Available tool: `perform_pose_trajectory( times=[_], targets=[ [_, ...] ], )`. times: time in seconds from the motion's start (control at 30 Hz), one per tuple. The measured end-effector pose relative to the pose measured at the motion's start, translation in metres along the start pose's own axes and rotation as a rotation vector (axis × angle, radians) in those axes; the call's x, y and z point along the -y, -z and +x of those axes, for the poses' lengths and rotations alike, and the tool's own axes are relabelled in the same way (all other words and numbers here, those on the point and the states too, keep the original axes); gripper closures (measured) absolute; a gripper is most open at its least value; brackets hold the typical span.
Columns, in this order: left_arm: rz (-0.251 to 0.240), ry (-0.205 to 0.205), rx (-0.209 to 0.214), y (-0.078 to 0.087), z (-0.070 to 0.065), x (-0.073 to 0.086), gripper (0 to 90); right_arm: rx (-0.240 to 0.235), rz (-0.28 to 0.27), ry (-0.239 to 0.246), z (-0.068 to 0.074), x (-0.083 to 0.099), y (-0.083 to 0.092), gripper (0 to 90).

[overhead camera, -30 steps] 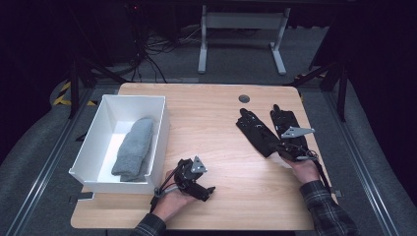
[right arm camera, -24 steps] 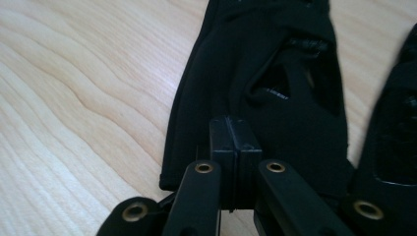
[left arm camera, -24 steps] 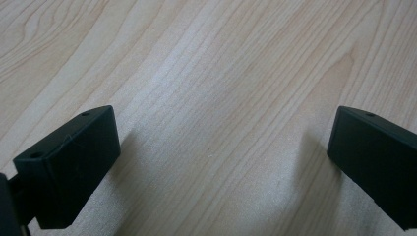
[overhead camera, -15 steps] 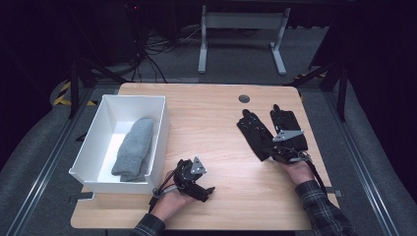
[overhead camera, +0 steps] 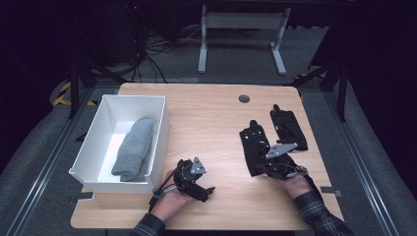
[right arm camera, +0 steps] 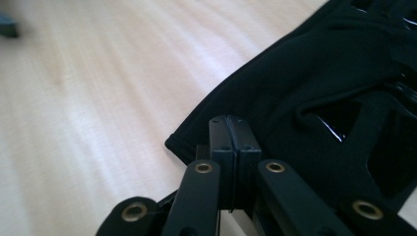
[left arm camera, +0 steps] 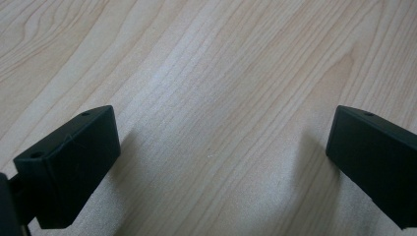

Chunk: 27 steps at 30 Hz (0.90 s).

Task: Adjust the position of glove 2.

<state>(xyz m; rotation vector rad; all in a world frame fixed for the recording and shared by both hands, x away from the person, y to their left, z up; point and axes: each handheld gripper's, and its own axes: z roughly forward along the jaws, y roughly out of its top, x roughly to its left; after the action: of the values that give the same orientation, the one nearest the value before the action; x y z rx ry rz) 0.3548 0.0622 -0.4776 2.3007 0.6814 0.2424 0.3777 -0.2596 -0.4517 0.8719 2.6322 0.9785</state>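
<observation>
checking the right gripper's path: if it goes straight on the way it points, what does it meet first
Probably the near black glove: the right gripper, jaws shut, sits at its cuff edge and points across it. Contact is unclear.

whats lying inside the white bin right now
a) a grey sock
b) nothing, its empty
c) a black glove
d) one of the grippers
a: in the high view a folded grey sock lies on the floor of the white bin, while both black gloves, one near the right gripper and the other beyond it, lie on the table.
</observation>
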Motion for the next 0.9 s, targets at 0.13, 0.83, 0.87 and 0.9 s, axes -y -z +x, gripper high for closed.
perform_pose_trajectory(
  times=[0.13, 0.83, 0.87, 0.9],
  targets=[
    [0.000, 0.001, 0.000, 0.000, 0.000, 0.000, 0.3, -0.027, 0.009, 0.030, 0.015, 0.002, 0.002, 90.0],
    [0.000, -0.002, 0.002, 0.000, 0.000, 0.000, 0.2, 0.067, -0.076, -0.037, -0.037, -0.005, 0.008, 90.0],
    [0.000, -0.001, 0.002, 0.000, 0.000, 0.000, 0.2, 0.064, -0.070, -0.040, -0.039, -0.004, 0.006, 90.0],
    [0.000, -0.001, 0.002, 0.000, 0.000, 0.000, 0.2, 0.064, -0.070, -0.040, -0.039, -0.004, 0.006, 90.0]
  ],
)
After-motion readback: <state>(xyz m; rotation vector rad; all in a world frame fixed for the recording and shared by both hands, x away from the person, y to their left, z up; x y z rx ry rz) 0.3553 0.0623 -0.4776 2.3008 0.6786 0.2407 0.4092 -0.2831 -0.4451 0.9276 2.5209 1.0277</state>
